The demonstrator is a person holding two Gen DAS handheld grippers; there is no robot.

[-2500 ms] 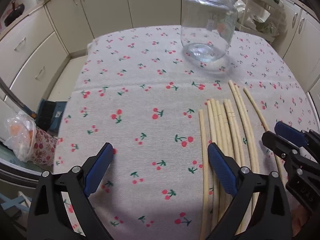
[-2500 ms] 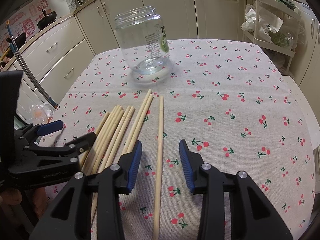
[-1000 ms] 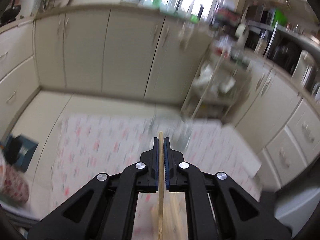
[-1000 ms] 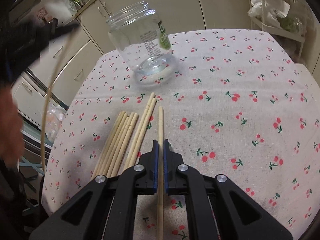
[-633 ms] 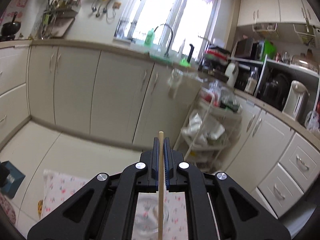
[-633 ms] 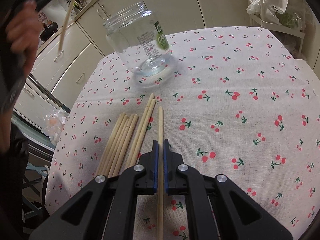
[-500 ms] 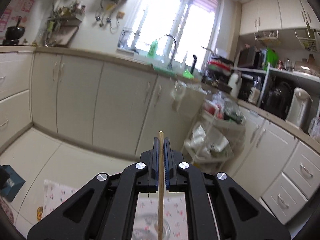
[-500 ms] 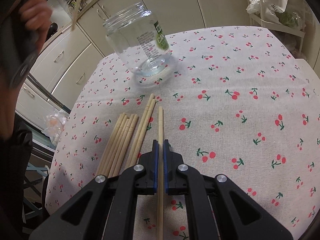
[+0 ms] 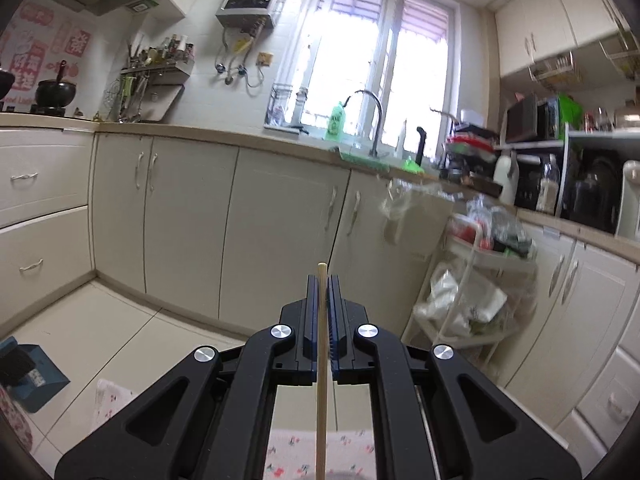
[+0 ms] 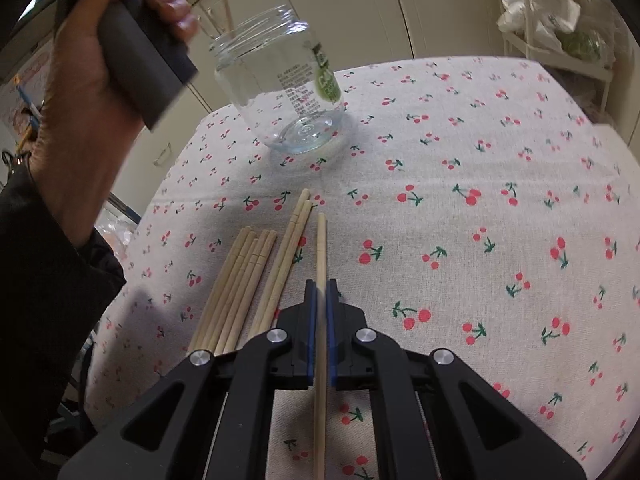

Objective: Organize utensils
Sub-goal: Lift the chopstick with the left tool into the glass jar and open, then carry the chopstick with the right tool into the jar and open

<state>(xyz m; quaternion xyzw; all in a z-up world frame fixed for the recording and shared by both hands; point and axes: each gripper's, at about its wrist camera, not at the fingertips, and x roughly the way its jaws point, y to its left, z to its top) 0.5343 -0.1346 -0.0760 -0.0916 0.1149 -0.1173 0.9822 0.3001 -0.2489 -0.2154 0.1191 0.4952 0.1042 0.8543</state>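
My left gripper (image 9: 321,280) is shut on a wooden chopstick (image 9: 321,380) and points up at the kitchen wall. In the right wrist view that chopstick (image 10: 226,4) hangs upright over the mouth of the clear glass jar (image 10: 280,84), held from above by the hand at top left. My right gripper (image 10: 320,285) is shut on another chopstick (image 10: 320,248) that lies low over the cherry-print tablecloth (image 10: 480,200). Several more chopsticks (image 10: 248,280) lie side by side on the cloth to its left.
Cream cabinets (image 9: 188,232), a sink counter and a window stand behind the table. A wire cart with bags (image 9: 472,280) is at the right. A blue box (image 9: 28,376) sits on the floor at the left.
The left gripper lifted its chopstick off the table, tilted upward and carried it over the jar's mouth. The right gripper stays shut on its chopstick, nearly still.
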